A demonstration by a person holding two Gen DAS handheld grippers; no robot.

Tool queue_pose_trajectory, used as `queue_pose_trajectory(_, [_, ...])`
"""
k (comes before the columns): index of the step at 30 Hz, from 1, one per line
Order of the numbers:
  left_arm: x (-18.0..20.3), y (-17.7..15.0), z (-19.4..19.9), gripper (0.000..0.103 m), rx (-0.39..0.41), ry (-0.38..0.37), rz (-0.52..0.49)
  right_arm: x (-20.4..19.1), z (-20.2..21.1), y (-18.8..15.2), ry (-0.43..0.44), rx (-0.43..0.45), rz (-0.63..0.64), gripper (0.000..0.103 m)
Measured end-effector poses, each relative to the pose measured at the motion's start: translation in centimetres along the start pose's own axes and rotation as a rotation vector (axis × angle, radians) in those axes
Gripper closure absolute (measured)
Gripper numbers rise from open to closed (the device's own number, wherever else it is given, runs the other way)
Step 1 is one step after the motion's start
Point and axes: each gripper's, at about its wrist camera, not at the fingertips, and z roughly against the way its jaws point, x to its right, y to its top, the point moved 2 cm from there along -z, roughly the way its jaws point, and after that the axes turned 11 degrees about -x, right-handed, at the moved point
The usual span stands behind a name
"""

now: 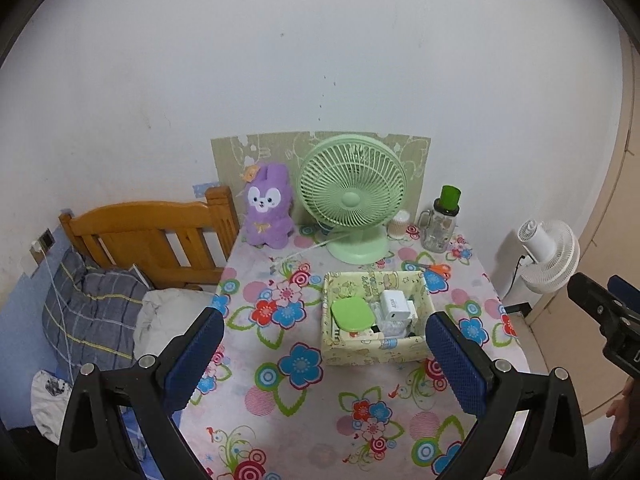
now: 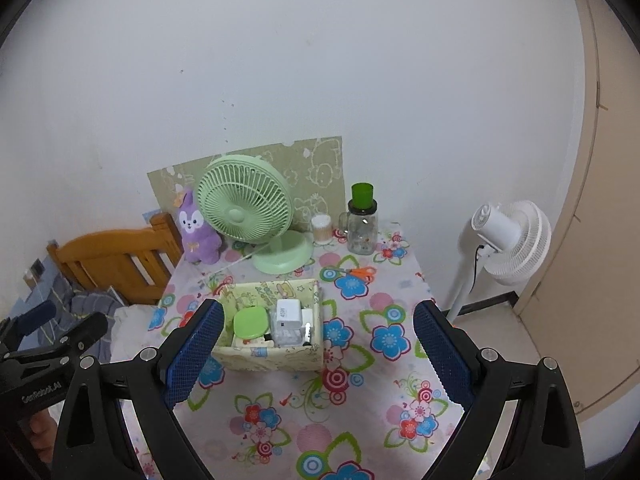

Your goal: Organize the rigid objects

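Both grippers, left (image 1: 324,332) and right (image 2: 318,322), hover empty, fingers apart, over desk's near edge; box (image 2: 276,354) mid-desk holds charger (image 2: 289,314); likely next: scissors (image 2: 362,272) toward back-right.

Flowered tabletop (image 1: 280,360) in pink, blue, red and green; pale yellow cartoon-print box (image 1: 372,350); mint-green fan (image 1: 352,196); purple plush rabbit (image 1: 267,208); orange-handled scissors (image 1: 434,268); blue-padded black left tool (image 1: 324,356).

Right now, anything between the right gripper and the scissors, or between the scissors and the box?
Nothing visible. The right gripper hangs open above the box; the scissors lie flat beyond it on bare tablecloth, with open cloth between them and the box.
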Motion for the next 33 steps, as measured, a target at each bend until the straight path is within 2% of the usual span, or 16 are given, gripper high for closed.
queue_pose_trajectory(6, [-0.3, 0.0, 2.1, 0.000, 0.044, 0.004, 0.004, 0.0, 1.7, -0.1, 0.006, 0.016, -0.003, 0.006])
queue_pose_trajectory(13, [-0.3, 0.1, 2.5, 0.000, 0.048, 0.004, 0.002, -0.6, 2.5, -0.1, -0.004, 0.038, 0.018, 0.006])
queue_pose_trajectory(18, [-0.5, -0.1, 2.9, 0.000, 0.044, 0.036, 0.001, -0.8, 2.5, 0.0, -0.014, 0.038, 0.020, 0.006])
queue_pose_trajectory(24, [-0.9, 0.2, 2.7, 0.000, 0.022, -0.004, 0.027, -1.2, 2.8, 0.1, -0.038, 0.050, 0.041, 0.006])
queue_pose_trajectory(33, [-0.8, 0.3, 2.4, 0.000, 0.006, -0.025, 0.042, -1.9, 3.0, -0.1, -0.046, 0.047, 0.059, 0.006])
